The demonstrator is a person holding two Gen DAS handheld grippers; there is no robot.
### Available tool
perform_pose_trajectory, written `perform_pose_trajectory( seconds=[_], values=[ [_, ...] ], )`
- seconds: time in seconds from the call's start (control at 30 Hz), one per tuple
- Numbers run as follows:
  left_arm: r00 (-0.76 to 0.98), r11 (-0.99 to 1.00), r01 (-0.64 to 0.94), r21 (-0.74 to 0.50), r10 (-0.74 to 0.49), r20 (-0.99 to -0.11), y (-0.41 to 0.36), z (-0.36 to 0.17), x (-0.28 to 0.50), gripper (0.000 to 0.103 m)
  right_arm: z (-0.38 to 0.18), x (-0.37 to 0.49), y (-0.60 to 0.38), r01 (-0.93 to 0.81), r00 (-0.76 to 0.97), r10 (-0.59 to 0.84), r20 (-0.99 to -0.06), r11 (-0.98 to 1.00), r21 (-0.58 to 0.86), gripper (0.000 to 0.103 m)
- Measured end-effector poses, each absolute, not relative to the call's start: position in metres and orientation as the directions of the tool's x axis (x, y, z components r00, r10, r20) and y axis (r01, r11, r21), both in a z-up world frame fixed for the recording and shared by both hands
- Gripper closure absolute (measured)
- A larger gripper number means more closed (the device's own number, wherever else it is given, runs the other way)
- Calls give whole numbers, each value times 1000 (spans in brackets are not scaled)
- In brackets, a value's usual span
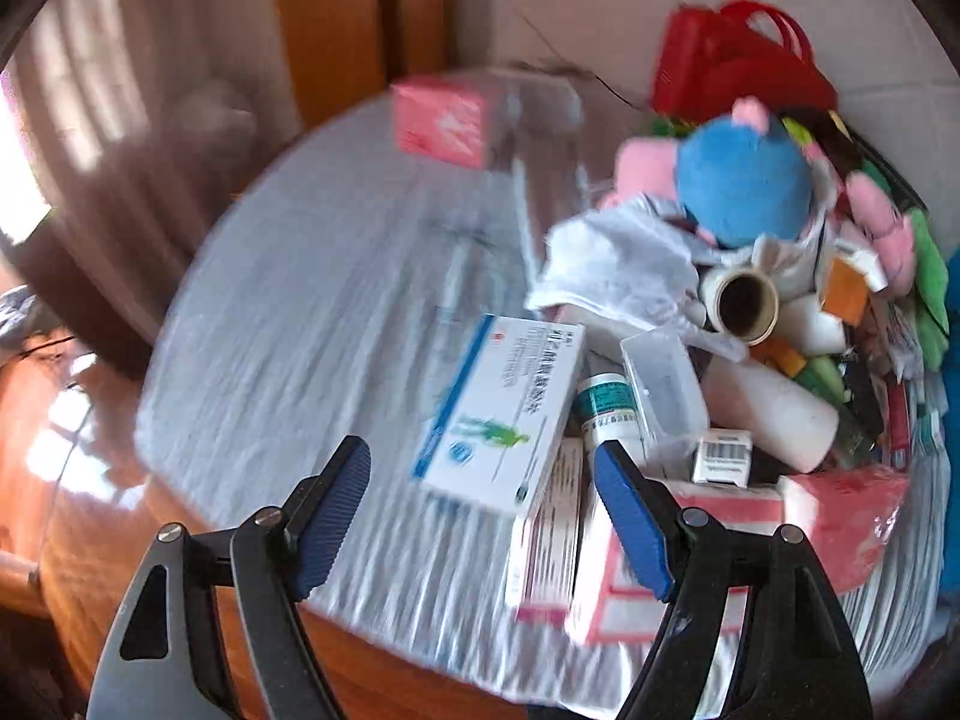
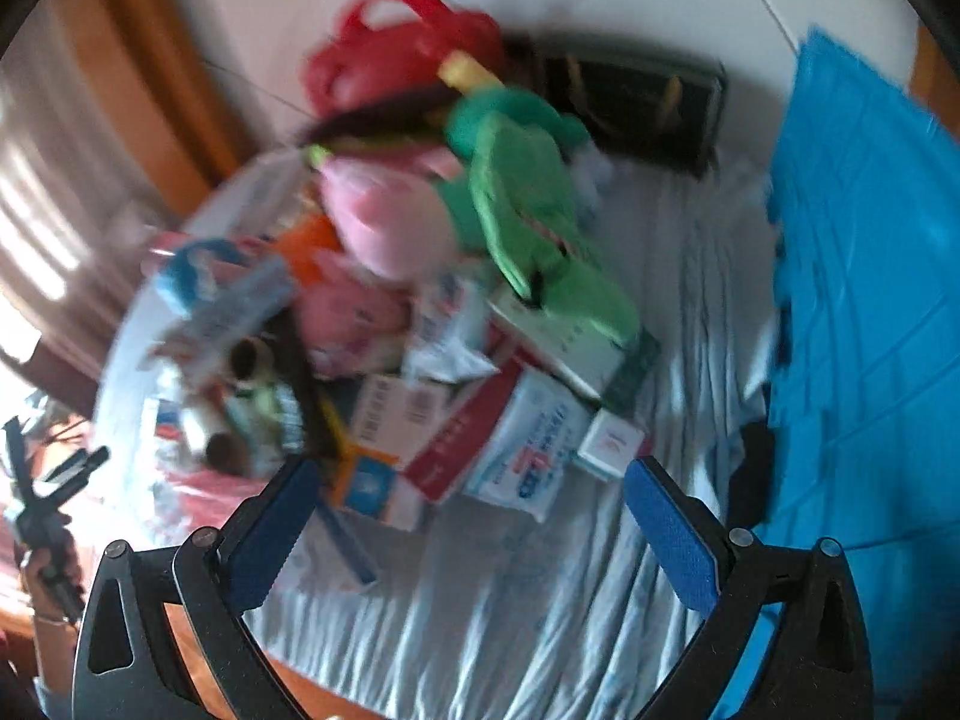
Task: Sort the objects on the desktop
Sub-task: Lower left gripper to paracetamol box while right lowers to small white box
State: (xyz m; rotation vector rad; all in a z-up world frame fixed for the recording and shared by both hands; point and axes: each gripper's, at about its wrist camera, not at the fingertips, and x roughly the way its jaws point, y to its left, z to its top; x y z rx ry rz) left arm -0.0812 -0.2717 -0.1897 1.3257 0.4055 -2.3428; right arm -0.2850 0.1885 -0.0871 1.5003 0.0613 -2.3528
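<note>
White wrinkled cloth (image 1: 312, 312) covers the round worktop, and the things to sort lie in one heap on its right part in the left wrist view. The left gripper (image 1: 483, 516) hangs above the near edge with its jaws open and empty; a white and blue medicine box (image 1: 501, 414) lies just beyond them. The right gripper (image 2: 474, 528) is also wide open and empty, above bare cloth, near a tissue pack (image 2: 528, 450). Both pictures are blurred. A good first pick is probably a loose box at the edge of the heap, not the blue plush toy (image 1: 741, 180) on top, so that nothing slides.
</note>
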Motion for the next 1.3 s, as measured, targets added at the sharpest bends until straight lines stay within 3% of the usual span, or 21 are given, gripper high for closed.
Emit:
perform_pose_trajectory(
  seconds=[0.2,0.43,0.63,0.7,0.77,0.8,0.87,0.97,1.0,1.03,1.13,1.3],
  values=[
    [-366,-921,388,-36,-118,-923,-286,-244,-128,26,-147,-304,198,201,-288,-162,-944,-974,106,0],
    [-336,-916,389,-95,-46,-941,-301,-270,-141,25,-183,-323,212,119,-240,-129,-962,-988,102,0],
    [-367,-907,414,-83,-82,-927,-293,-266,-135,28,-207,-344,237,11,-238,-136,-962,-991,137,1],
    [-369,-902,427,-64,-110,-923,-290,-263,-131,28,-214,-349,244,-13,-244,-149,-958,-988,157,10],
    [-377,-892,449,-56,-133,-916,-289,-258,-125,29,-221,-353,247,-22,-236,-164,-958,-984,174,36],
    [-380,-885,462,-54,-142,-914,-289,-256,-122,29,-224,-354,247,-23,-228,-172,-958,-983,182,42],
    [-378,-870,491,-50,-162,-911,-291,-249,-117,29,-230,-355,245,-13,-213,-169,-962,-984,176,63],
    [-401,-854,519,-43,-199,-894,-291,-233,-106,29,-220,-350,241,4,-253,-131,-959,-991,134,64],
    [-409,-850,526,-36,-216,-887,-290,-227,-100,36,-214,-347,240,8,-271,-121,-955,-992,123,64],
    [-425,-848,529,-41,-223,-877,-289,-219,-94,60,-206,-343,239,16,-294,-113,-949,-993,114,65],
    [-439,-833,550,-69,-218,-871,-288,-205,-87,62,-175,-329,234,54,-366,-122,-923,-993,109,66],
    [-424,-849,529,-13,-251,-870,-291,-203,-93,62,-141,-311,227,104,-423,-142,-895,-989,108,66]
  ],
)
